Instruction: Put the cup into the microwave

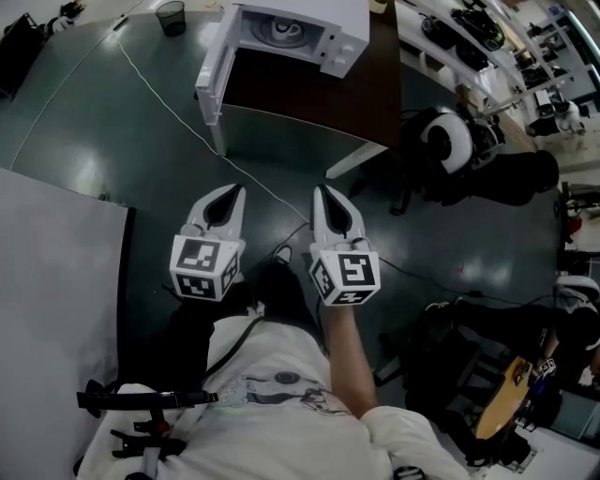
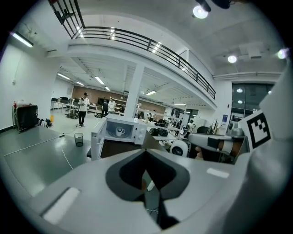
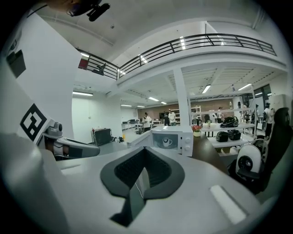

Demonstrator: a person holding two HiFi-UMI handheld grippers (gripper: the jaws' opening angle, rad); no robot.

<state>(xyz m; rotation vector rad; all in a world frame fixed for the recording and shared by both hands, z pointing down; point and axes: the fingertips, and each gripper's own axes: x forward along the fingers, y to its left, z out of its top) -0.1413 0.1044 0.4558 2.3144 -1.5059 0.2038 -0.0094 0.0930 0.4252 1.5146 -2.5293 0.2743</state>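
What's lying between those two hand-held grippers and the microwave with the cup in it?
In the head view, mostly bare dark floor, crossed by a thin white cable, then the front of the brown table that the microwave stands on.

The microwave (image 1: pixel 328 28) and the cup (image 1: pixel 284 30) inside it are white. The bench (image 1: pixel 319 94) is dark brown and the floor (image 1: pixel 94 141) glossy dark grey-green. The left gripper (image 1: pixel 234 190) and right gripper (image 1: pixel 323 190) are white, lined with black, and carry black-and-white square markers.

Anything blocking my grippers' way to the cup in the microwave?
Nothing visible. The microwave door stands open, the cup sits inside; only floor and a cable lie between the left gripper, the right gripper and the table.
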